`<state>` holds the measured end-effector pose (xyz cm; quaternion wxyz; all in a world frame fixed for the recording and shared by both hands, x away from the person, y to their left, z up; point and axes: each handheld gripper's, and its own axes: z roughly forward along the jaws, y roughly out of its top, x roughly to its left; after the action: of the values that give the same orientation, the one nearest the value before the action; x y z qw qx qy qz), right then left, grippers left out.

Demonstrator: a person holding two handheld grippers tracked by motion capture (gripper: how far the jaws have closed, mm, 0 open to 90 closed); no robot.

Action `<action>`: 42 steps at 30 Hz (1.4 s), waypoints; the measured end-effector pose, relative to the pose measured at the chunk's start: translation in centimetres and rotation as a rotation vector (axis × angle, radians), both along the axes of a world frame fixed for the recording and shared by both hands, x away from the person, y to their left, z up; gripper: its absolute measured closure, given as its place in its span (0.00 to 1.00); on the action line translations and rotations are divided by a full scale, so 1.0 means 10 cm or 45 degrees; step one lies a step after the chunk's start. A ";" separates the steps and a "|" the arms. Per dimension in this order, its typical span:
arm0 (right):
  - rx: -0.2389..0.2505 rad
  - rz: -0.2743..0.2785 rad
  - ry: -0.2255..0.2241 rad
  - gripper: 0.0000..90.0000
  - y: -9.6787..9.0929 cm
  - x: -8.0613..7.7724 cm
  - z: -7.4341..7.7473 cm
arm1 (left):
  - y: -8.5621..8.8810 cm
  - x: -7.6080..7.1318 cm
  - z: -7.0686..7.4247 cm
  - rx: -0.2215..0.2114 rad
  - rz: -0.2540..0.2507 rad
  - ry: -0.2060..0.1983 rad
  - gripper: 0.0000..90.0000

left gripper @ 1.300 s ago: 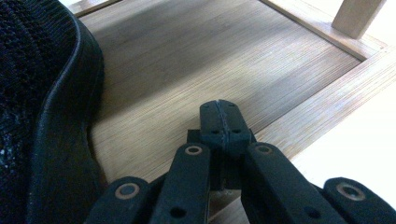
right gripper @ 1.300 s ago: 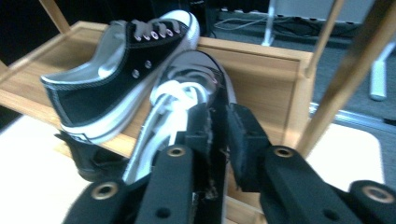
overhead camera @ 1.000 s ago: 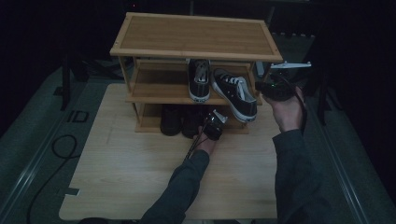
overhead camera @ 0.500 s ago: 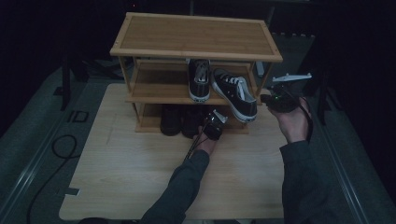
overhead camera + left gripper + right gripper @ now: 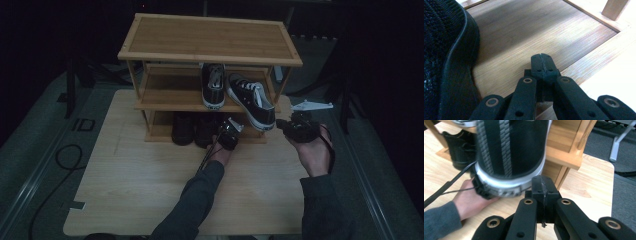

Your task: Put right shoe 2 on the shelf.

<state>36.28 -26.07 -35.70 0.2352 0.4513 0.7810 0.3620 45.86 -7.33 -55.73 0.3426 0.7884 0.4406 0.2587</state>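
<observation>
- High view, centre: the left gripper (image 5: 229, 134) sits at the shoe rack's (image 5: 210, 37) bottom shelf, beside the black shoes (image 5: 194, 129).
- Left gripper view: its jaws are pressed together, holding nothing; a black shoe's (image 5: 447, 62) rim fills the left edge over bamboo slats.
- Centre right, the right gripper (image 5: 295, 127) hovers beside the tilted black-and-white sneaker (image 5: 252, 102), which overhangs the middle shelf.
- Right gripper view: jaws closed, empty; the sneaker's sole (image 5: 509, 157) looms at the top, hiding the rack behind it.
- The counter (image 5: 140, 185) lies below.

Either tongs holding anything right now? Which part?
Nothing held. Left tongs are shut empty over the bamboo bottom shelf, beside a black shoe. Right tongs are shut empty beneath the black-and-white sneaker's toe.
</observation>
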 end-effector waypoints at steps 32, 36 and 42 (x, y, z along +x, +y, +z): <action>-0.001 0.163 -0.025 1.00 0.21 -0.23 -0.04 | 0.00 0.00 0.00 -0.005 0.007 -0.002 1.00; 0.001 0.180 -0.034 1.00 0.26 -0.23 -0.04 | 0.00 0.00 0.00 -0.007 0.006 0.002 1.00; 0.013 0.208 -0.031 1.00 0.33 -0.19 -0.04 | 0.00 0.00 0.00 -0.009 0.007 0.002 1.00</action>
<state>34.37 -22.75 -36.15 0.2122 0.3828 0.8105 0.3894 45.86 -7.37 -55.74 0.3444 0.7861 0.4440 0.2575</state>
